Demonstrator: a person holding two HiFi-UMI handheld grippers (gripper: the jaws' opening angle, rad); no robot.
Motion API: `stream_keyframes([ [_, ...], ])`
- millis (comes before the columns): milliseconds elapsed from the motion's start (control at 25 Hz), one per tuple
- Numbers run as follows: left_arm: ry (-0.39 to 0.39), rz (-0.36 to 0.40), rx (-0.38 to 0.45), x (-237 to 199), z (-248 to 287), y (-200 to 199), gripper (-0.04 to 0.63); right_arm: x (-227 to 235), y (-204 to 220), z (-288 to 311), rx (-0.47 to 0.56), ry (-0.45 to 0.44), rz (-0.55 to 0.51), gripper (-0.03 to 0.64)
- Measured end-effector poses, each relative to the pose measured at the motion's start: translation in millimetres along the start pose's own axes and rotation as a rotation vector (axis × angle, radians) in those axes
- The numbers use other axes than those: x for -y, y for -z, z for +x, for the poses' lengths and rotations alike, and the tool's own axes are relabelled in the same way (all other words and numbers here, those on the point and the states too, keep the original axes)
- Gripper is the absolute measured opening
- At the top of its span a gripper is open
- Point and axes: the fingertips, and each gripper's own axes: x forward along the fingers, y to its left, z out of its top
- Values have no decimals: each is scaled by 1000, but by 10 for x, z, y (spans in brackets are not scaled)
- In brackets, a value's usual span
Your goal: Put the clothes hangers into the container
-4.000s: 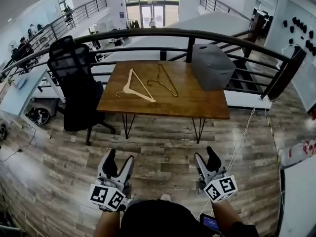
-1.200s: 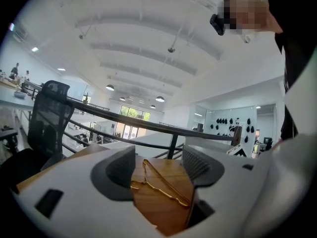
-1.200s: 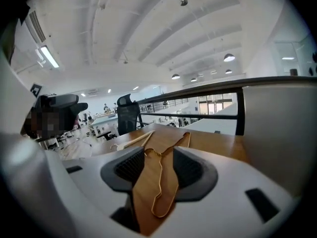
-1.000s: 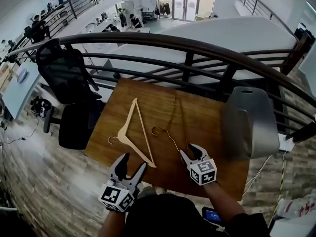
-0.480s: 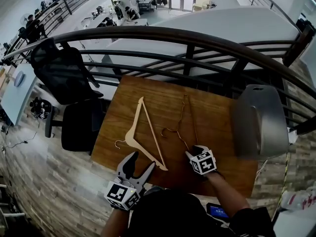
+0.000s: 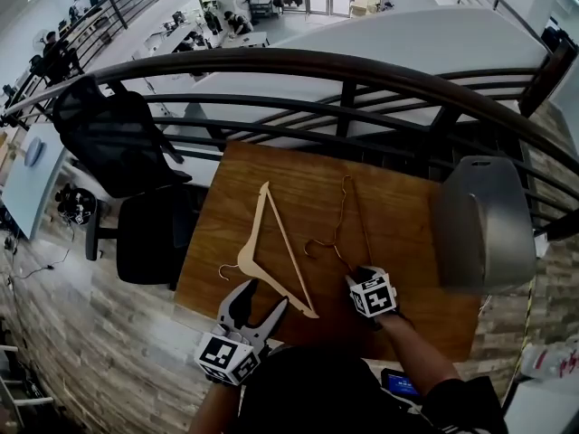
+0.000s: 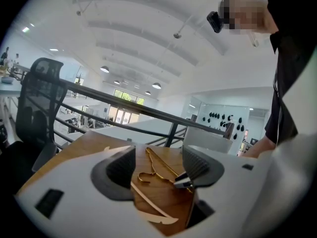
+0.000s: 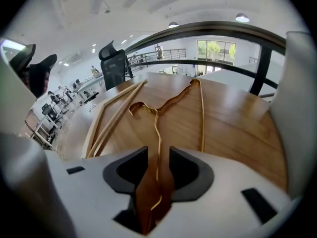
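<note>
Grasping step: I'm taking hold of the gold wire hanger [image 6: 336, 233], the first of two bound for the container [image 6: 479, 224]; neither is in it yet.
Right gripper [image 8: 158, 167]: tipped down onto the table [image 6: 398, 206]. Its jaws are narrow and have just been closing, with the hanger's lower wire running between them. Wood shows on either side of the wire, so I judge the pads aren't pressing it yet.
Left gripper [image 6: 262, 298]: jaws wide, nothing in them, hovering at the near table edge just beside the low corner of the wooden hanger [image 6: 286, 247].
Hangers: both flat on the table, side by side, not touching.
Container: at the table's right end in the head view, well apart from both hangers.
Next move: I'd close squarely on the thin wire so it can't slip, then lift and carry it right to the container.
</note>
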Motion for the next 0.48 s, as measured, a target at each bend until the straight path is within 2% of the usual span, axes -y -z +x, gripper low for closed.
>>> stream_keyframes([
  [240,-8,-11,0,-124,9,-19,302,67,38,122,-53,36,2,106],
  [280,-5,-9,2,-133,11,-26,302,65,37,125,-58,40,1,83],
  [320,-3,-9,2,-136,14,-31,302,60,39,121,-59,42,0,15],
  [480,11,-9,5,-90,59,-50,302,53,-7,32,-21,50,-7,8],
])
